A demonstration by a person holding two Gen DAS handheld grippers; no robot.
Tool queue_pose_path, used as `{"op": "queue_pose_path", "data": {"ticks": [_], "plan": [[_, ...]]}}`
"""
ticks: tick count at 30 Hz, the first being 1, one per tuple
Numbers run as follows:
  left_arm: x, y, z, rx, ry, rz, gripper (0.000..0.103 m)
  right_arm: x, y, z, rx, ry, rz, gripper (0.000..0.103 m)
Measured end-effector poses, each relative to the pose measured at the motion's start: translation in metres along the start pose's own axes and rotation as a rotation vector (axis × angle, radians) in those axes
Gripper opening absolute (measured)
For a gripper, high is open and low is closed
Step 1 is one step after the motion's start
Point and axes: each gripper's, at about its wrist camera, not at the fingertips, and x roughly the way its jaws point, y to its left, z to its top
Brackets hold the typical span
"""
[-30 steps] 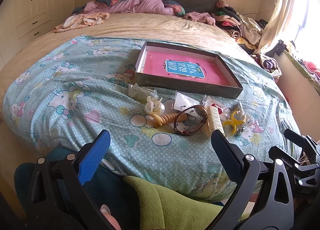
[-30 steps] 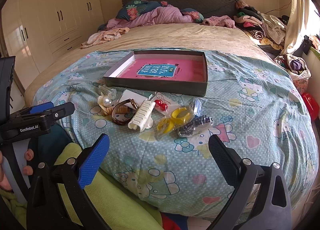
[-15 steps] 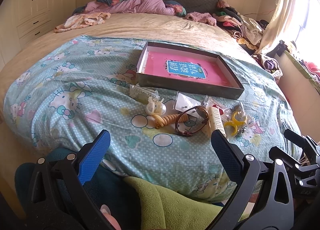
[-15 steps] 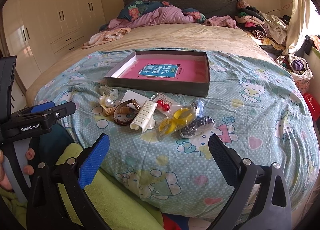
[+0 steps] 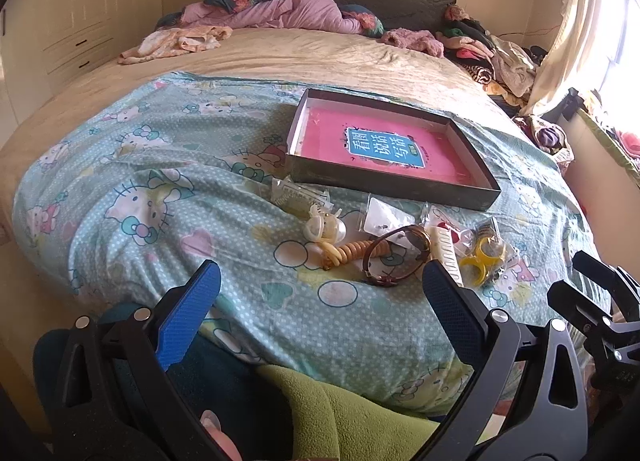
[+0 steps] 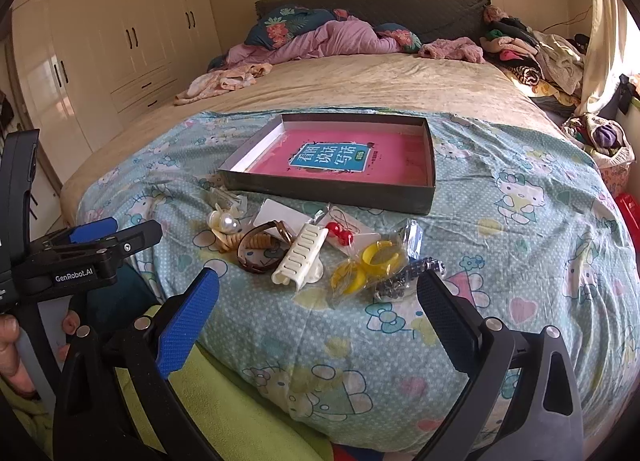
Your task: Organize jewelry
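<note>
A pile of jewelry lies on the Hello Kitty blanket: a brown bracelet (image 5: 396,257) (image 6: 262,247), a white hair clip (image 6: 300,255) (image 5: 446,251), a pearl clip (image 6: 224,221) (image 5: 324,227), yellow rings in a bag (image 6: 370,265) (image 5: 482,259), red earrings (image 6: 340,233) and a dark bead chain (image 6: 408,275). Behind them stands a shallow dark box (image 5: 394,183) (image 6: 332,189) with a pink book inside. My left gripper (image 5: 320,297) is open and empty, short of the pile. My right gripper (image 6: 318,301) is open and empty, just in front of the pile.
The bed's near edge drops to a green cloth (image 6: 224,401) (image 5: 360,417). Clothes are piled at the far right (image 6: 532,57) and pillows at the headboard (image 6: 320,37). Wardrobes (image 6: 104,45) stand on the left. The left gripper's body shows in the right wrist view (image 6: 80,257).
Both grippers have crept a little forward toward the jewelry pile. Both stay open and empty. Nothing on the bed has moved.
</note>
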Motion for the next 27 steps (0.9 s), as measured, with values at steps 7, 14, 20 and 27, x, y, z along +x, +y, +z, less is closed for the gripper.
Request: {"op": "queue_pose_path", "data": {"ticks": [7,14,20,27], "plan": [[0.005,0.017,0.009,-0.038,-0.005,0.03,0.094,0.006,-0.008,0.016,0.0,-0.021,-0.02,0.099],[0.014,0.044,0.018,-0.086,0.005,0.06,0.094,0.011,-0.021,0.032,0.013,-0.05,-0.056,0.099],[0.029,0.064,0.026,-0.116,0.031,0.07,0.094,0.019,-0.037,0.04,0.037,-0.051,-0.079,0.099],[0.058,0.064,0.028,-0.103,0.104,0.001,0.094,0.03,-0.057,0.046,0.076,-0.047,-0.112,0.099]]}}
